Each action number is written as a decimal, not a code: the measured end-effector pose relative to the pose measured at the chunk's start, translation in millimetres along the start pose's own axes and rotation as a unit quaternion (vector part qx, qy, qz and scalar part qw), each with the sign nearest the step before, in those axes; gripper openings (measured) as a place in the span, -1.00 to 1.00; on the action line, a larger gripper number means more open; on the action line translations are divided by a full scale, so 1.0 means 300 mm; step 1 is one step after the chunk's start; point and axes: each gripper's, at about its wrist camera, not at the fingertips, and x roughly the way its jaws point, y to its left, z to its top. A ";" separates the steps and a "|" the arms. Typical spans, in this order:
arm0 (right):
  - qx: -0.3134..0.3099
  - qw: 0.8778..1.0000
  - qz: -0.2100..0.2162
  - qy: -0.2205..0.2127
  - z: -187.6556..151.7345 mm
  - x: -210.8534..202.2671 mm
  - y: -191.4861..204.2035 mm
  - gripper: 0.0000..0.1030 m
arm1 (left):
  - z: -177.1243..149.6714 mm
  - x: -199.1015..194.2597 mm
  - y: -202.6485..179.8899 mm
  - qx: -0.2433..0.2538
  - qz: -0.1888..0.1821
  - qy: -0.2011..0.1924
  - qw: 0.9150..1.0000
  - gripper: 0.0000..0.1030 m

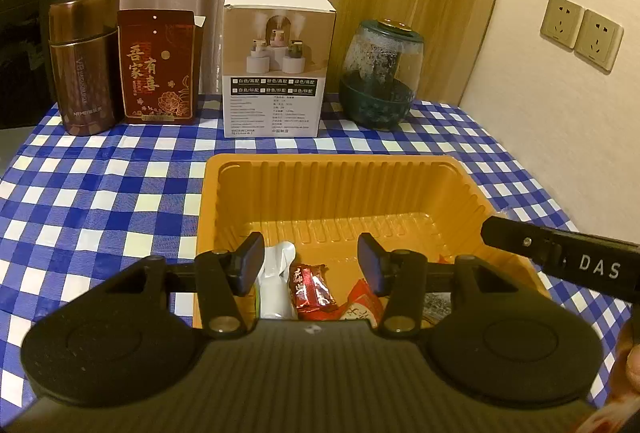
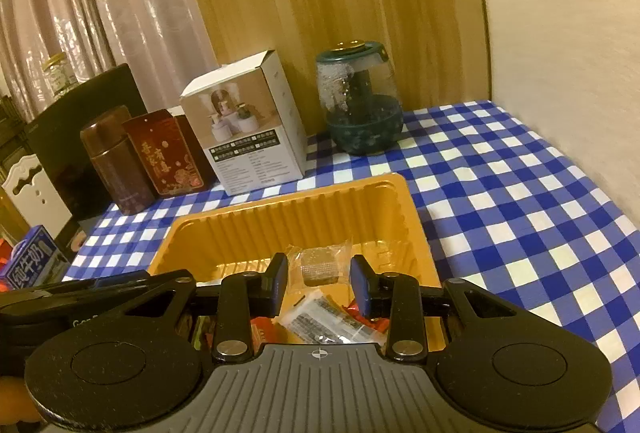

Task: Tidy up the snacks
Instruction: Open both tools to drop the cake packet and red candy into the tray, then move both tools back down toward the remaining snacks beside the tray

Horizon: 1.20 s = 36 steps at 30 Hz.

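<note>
Left wrist view shows the left tool [image 1: 311, 261] spread and empty over the near end of the orange tray [image 1: 332, 169], where the wrapped snacks [image 1: 312, 291] lie, and the right tool [image 2: 319, 283] likewise spread, so gathering seems nearly done; next, any remaining snack needs finding.

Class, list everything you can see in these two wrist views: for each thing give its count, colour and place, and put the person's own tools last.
Ribbed plastic tray: one, orange, middle of the checked cloth.
Wrapped snacks: several, in the tray's near end; red foil candy, white pouch, clear-wrapped brown square.
Checked tablecloth: one, blue and white, covers the table.
Metal flask: one, brown, back left.
Printed gift box: one, dark red with gold, beside the flask.
Cardboard product box: one, white, back centre.
Lidded glass jar: one, dark green, back right.
Wall sockets: two, beige, right wall.
Left gripper: black, open, over the tray.
Right gripper: black, open, over the tray.
</note>
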 end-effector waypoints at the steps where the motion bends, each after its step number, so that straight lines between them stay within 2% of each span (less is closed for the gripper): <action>1: 0.000 1.000 0.000 0.001 0.000 0.001 0.001 -0.33 | 0.000 0.000 -0.001 0.001 0.000 0.000 1.000 -0.08; 8: 0.011 1.000 0.016 -0.004 -0.001 0.003 0.000 -0.31 | -0.002 -0.002 0.002 -0.001 0.000 -0.001 1.000 -0.08; 10: 0.026 0.999 0.037 -0.009 0.001 0.003 -0.009 0.00 | -0.004 -0.002 0.005 0.000 0.000 0.000 1.000 -0.08; 11: 0.035 0.998 0.041 -0.014 0.001 0.001 -0.015 0.25 | -0.005 -0.003 0.007 0.001 0.000 0.000 1.000 -0.08; 12: 0.045 0.998 0.047 -0.018 0.002 -0.002 -0.023 0.28 | -0.005 -0.002 0.007 0.001 0.001 0.001 1.000 -0.08; 18: 0.063 0.997 0.039 -0.022 0.012 -0.007 -0.044 0.28 | -0.006 -0.001 0.014 0.000 0.003 0.002 1.000 -0.08; 36: 0.049 0.998 0.012 -0.025 0.009 -0.044 -0.057 0.28 | -0.013 -0.033 -0.014 0.020 0.000 0.000 1.000 -0.08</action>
